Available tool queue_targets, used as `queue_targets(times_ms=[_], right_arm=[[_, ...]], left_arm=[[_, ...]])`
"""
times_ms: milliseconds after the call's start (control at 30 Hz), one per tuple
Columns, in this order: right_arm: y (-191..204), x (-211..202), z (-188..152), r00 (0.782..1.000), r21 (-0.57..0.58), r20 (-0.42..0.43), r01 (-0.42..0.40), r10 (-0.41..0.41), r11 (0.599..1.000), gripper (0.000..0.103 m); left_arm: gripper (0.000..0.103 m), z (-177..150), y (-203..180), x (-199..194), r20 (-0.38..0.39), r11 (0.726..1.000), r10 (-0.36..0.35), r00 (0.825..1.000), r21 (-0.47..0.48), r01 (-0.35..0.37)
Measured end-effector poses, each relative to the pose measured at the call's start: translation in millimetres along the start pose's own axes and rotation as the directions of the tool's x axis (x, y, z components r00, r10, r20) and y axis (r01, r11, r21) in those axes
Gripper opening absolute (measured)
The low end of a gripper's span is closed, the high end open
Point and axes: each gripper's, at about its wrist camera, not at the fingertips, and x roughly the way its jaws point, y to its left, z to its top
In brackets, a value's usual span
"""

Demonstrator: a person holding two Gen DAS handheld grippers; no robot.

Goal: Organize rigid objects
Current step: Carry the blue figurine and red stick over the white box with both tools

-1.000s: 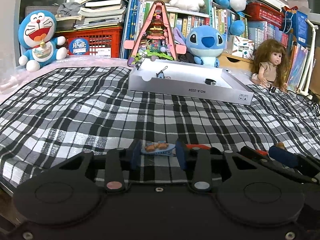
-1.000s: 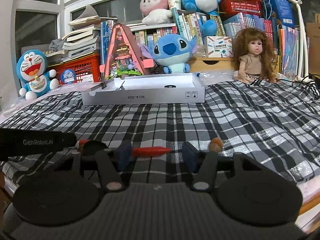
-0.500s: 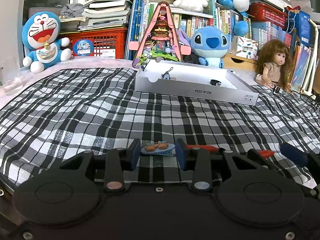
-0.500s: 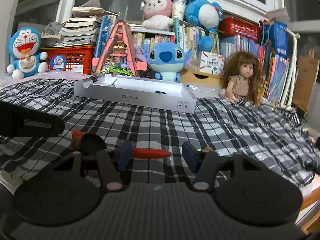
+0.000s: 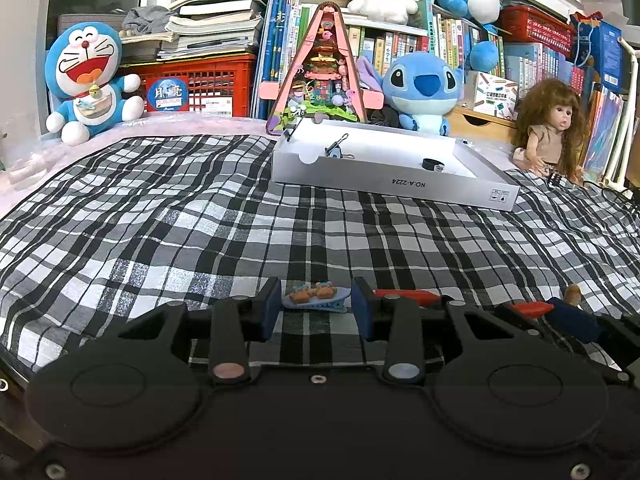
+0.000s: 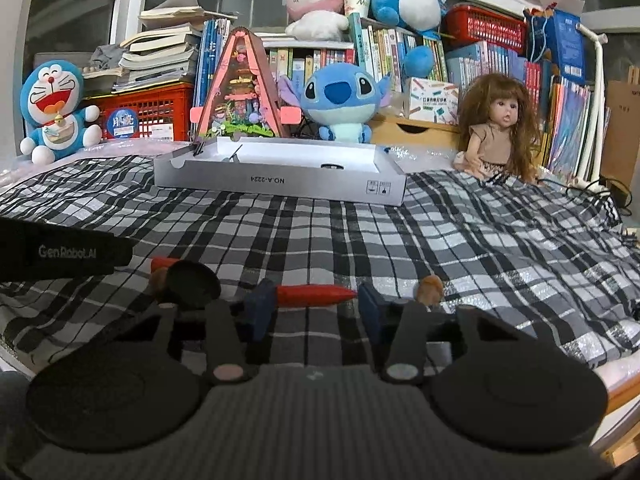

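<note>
backdrop: shelves of books behind a bed under a black-and-white checked blanket.
left wrist view, tongs: left tongs low over the blanket, narrow; a pale blue hair clip with two small orange figures lies between the blue pads, pads at its ends, whether they press it i cannot tell.
left wrist view, ahead: white box well beyond the tongs, a binder clip and a black ring inside.
left wrist view, right of tongs: right tongs partly seen, beside a red piece.
right wrist view, tongs: right tongs closing around a red pen-like stick; its left end touches the left pad, its tip is short of the right pad.
right wrist view, beside: small brown piece just beyond the right finger.
</note>
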Motion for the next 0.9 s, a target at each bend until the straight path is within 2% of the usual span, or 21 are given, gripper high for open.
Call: queue_targets(times_ms=[367, 667, 900], right_arm=[[-9.9, 4.4, 12.0, 0.998, 0.043, -0.029, -0.058, 0.060, 0.997, 0.048], [-39.4, 12.1, 59.5, 0.995, 0.092, -0.009, -0.102, 0.104, 0.990, 0.048], [-58.3, 28.4, 101.8, 0.989, 0.120, -0.022, -0.145, 0.149, 0.982, 0.048]], left_arm=[[0.036, 19.3, -2.4, -0.4, 0.022, 0.999, -0.020, 1.000, 0.049, 0.019], [0.036, 74.3, -2.3, 12.1, 0.032, 0.996, -0.041, 0.999, 0.086, 0.038], [0.036, 128.4, -3.2, 26.3, 0.004, 0.994, -0.093, 0.996, 0.060, 0.093]])
